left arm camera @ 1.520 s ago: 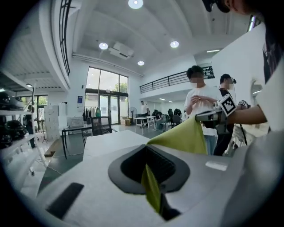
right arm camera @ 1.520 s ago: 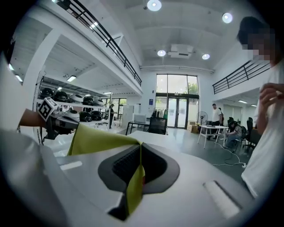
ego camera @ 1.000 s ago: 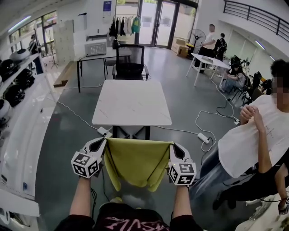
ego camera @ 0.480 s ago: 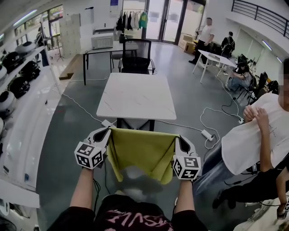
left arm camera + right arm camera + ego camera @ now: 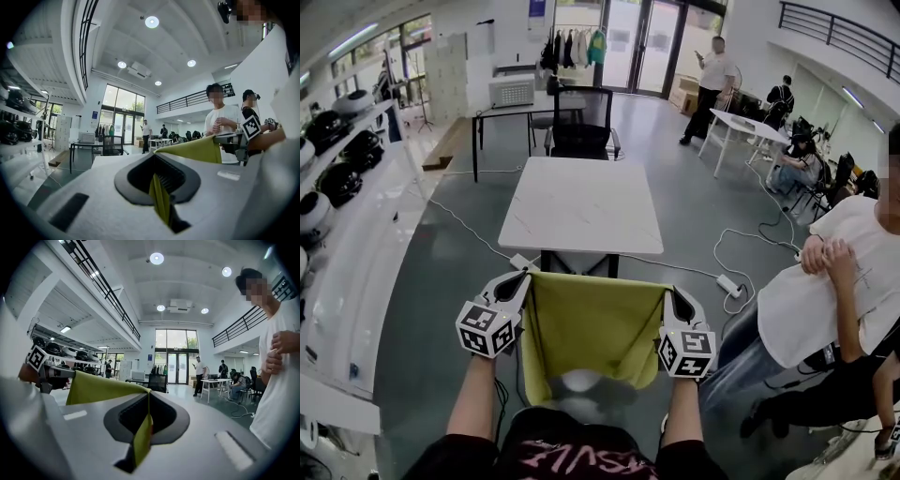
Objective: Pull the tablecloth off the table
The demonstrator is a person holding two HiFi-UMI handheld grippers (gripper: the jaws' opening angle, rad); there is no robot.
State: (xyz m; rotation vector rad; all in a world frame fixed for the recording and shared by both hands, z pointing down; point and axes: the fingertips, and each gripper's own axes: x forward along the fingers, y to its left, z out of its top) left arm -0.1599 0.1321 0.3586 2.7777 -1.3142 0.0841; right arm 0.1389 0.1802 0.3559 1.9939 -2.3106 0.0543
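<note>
The left tool (image 5: 522, 277) is shut tight, and a thin fold of the top left corner of the yellow-green tablecloth (image 5: 595, 323) is pinched in it. The tablecloth is held up in the air between the two tools, just in front of the person, and it is fully off the white surface (image 5: 581, 202), which is seen bare behind it. The cloth is judged to be light, soft and floppy, so it is best gripped at its top corners, where it can be kept spread out. The right tool (image 5: 669, 293) is shut tight on the top right corner. Compared with a second ago, both tools are kept almost in the same place, the cloth is seen hanging straighter, and a person at the back has walked to the left.
</note>
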